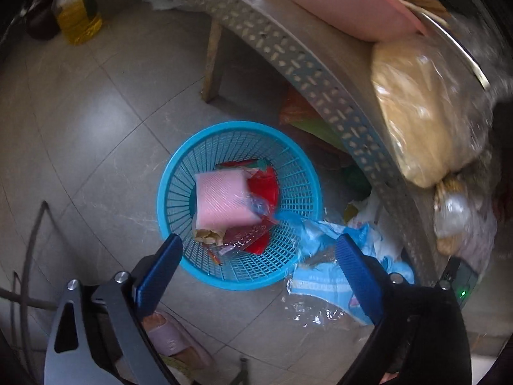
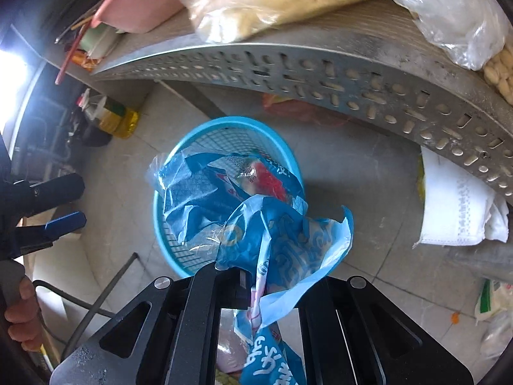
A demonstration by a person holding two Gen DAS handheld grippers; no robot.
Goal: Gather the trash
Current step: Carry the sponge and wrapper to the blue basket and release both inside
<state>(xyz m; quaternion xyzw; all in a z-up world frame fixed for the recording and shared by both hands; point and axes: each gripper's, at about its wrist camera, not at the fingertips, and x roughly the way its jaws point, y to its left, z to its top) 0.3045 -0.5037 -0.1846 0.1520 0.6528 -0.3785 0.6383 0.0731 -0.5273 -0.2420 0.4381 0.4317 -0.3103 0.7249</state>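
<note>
Jaws of the left gripper [image 1: 256,250] are spread empty over the basket [image 1: 179,166], while the right gripper [image 2: 243,276] is clenched on the wrapper [image 2: 288,240], best released only once centred above the rim ahead.

Soft daylight, blown-out white glare at left in right wrist view. Heavy fisheye bending, dark corners. Motion blur at right edge.
</note>
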